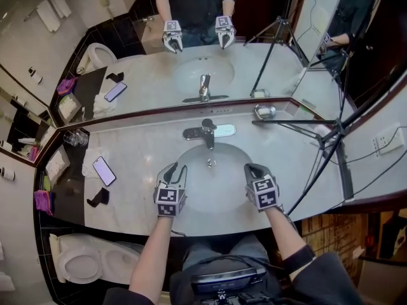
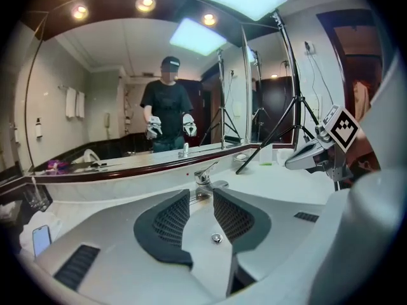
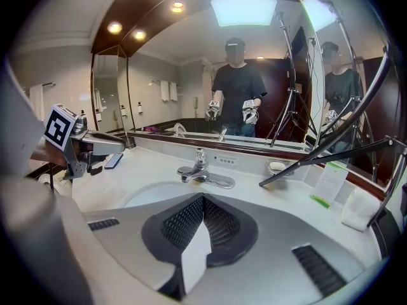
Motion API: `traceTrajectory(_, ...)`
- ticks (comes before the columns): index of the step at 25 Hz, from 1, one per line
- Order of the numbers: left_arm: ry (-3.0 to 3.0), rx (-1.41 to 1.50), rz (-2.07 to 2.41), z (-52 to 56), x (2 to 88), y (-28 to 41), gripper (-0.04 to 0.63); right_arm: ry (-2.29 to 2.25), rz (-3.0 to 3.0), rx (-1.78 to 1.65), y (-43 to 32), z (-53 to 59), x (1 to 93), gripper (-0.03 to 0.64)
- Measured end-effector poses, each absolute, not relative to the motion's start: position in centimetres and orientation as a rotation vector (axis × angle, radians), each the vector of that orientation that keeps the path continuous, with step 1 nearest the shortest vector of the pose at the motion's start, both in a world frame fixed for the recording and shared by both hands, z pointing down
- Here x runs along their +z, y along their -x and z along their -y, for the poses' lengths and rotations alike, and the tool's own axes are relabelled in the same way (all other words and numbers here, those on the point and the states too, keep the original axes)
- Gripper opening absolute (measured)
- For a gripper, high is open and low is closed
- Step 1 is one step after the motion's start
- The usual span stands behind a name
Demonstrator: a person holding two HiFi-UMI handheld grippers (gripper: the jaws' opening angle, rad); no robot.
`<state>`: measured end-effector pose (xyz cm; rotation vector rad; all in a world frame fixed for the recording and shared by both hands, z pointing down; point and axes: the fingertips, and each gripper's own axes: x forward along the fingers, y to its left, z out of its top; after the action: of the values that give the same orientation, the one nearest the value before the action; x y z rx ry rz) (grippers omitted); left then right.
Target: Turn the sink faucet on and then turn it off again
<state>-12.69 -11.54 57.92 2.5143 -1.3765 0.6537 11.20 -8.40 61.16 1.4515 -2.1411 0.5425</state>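
The chrome faucet [image 1: 208, 132] stands behind the oval sink [image 1: 191, 154] with its lever over the spout, and no water shows. My left gripper [image 1: 175, 170] hovers over the basin's front left, open with a narrow gap and nothing between its jaws. In the left gripper view the faucet [image 2: 203, 178] lies beyond the left gripper [image 2: 201, 202], apart from it, with the drain [image 2: 217, 237] below. My right gripper [image 1: 251, 169] hangs over the basin's front right, shut and empty. From the right gripper view, the faucet [image 3: 198, 168] sits well ahead of the right gripper [image 3: 203, 203].
A phone [image 1: 103, 170] and a black object [image 1: 98, 197] lie on the counter at left, drinking glasses [image 1: 76, 137] in the corner. A soap dish [image 1: 265, 112] sits right of the faucet. Black tripod legs [image 1: 331, 138] cross the right counter. A mirror backs the counter.
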Motion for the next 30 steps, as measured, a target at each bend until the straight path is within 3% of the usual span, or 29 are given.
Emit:
traceTrajectory(12, -2.732, 0.862, 1.143, 19.7, 59.4, 3.3, 0.253, -1.404, 2.155, 0.58, -10.5, 11.2, 63.5, 0.017)
traceTrajectory(30, -2.983, 1.36, 0.999, 25.0, 65.7, -4.5, 0.255, -1.414, 2.113, 0.652, -13.0, 12.2, 67.6, 0.017)
